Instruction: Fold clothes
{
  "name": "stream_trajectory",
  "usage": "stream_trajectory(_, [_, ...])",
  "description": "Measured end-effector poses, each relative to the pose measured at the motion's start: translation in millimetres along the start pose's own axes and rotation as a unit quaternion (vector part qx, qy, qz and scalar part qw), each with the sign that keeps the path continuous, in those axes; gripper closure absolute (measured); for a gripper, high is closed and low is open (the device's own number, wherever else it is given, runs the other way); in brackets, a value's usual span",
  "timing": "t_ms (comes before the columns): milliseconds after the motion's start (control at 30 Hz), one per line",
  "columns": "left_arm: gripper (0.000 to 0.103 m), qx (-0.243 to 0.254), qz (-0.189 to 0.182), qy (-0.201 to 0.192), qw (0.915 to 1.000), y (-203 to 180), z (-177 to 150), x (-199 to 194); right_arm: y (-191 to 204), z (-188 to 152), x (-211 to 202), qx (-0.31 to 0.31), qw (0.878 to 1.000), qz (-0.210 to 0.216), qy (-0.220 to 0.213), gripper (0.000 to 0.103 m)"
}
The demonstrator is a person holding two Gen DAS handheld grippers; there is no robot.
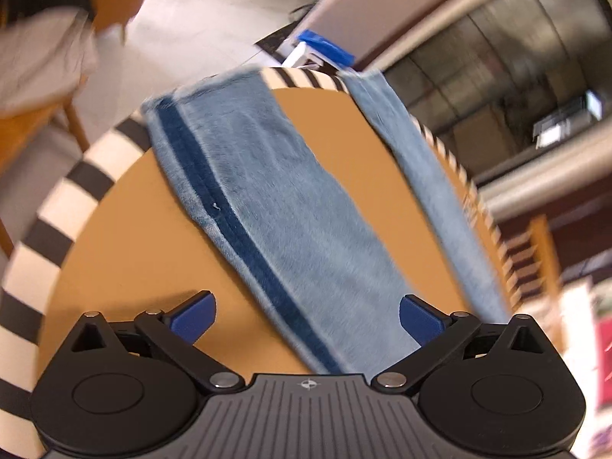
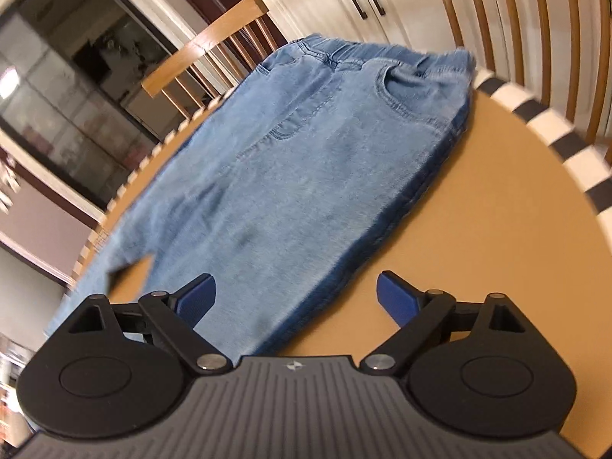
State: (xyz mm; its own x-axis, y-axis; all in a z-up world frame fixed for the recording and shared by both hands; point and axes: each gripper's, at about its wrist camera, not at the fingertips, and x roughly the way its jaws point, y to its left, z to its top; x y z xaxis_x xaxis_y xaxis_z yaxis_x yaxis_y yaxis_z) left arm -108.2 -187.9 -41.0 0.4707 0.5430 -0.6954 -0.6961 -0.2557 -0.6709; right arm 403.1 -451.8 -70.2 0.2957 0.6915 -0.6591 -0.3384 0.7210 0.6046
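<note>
The jeans lie flat on the round table, spread out so that a fold can start from a smooth layer. Their long axis runs across the tabletop: seen from the right wrist, the elastic waistband sits at the table's far edge beside the wooden chair back, and the cloth runs from there toward the camera. In the left wrist view the two legs diverge toward the striped rim — one hem reaches it, and the other leg looks to trail over it (blur makes this uncertain).

The left gripper has its jaws spread wide, empty, poised above the nearer leg. The right gripper is likewise wide and holds nothing, straddling the jeans' near edge — probably readying a pinch at the seam.
</note>
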Motion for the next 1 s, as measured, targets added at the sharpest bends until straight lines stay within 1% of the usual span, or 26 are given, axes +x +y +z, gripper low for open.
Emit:
stream_trajectory(67, [0.000,-0.048,-0.027,0.000,0.9985,9.8,6.7,-0.6,-4.9,3.2,3.0,0.041,0.999,0.022,0.002,0.008])
stream_trajectory(133, [0.000,-0.070,-0.040,-0.001,0.9967,15.3,8.2,-1.7,-8.1,5.4,5.2,0.065,0.997,0.034,-0.001,0.007])
stream_trajectory(267, [0.000,-0.076,-0.047,-0.005,0.9960,17.4,6.8,-3.8,-13.9,5.8,7.6,0.097,0.994,0.057,-0.008,0.004])
stream_trajectory(400, [0.000,-0.093,-0.069,-0.010,0.9933,20.7,6.3,-1.4,-17.9,3.8,7.5,0.115,0.991,0.071,-0.017,0.004])
stream_trajectory(567, [0.000,-0.086,-0.071,-0.017,0.9936,19.2,3.6,0.4,-23.8,2.4,6.4,0.148,0.985,0.082,-0.023,0.005])
stream_trajectory(600, [0.000,-0.087,-0.073,-0.017,0.9934,19.5,4.1,0.8,-25.1,2.3,6.1,0.156,0.984,0.082,-0.020,0.005])
stream_trajectory(667, [0.000,-0.095,-0.080,-0.016,0.9921,21.3,6.7,3.0,-28.2,-1.1,7.3,0.184,0.978,0.098,-0.001,0.006])
stream_trajectory(700, [0.000,-0.098,-0.083,-0.017,0.9916,21.9,7.6,4.4,-28.6,-2.6,7.9,0.192,0.976,0.102,-0.002,0.006])
stream_trajectory(867, [0.000,-0.091,-0.082,-0.023,0.9922,18.2,8.1,9.1,-21.4,0.9,15.4,0.179,0.979,0.095,-0.025,0.006])
stream_trajectory(933, [0.002,-0.089,-0.080,-0.023,0.9925,17.7,7.6,9.3,-18.5,2.0,16.5,0.175,0.980,0.088,-0.025,0.007])
stream_trajectory(967, [0.004,-0.093,-0.079,-0.022,0.9922,19.1,8.1,8.9,-18.2,1.4,15.8,0.174,0.981,0.082,-0.025,0.012])
stream_trajectory(1000, [0.005,-0.098,-0.080,-0.021,0.9917,21.0,8.6,8.2,-19.3,-0.4,13.4,0.170,0.982,0.078,-0.025,0.014])
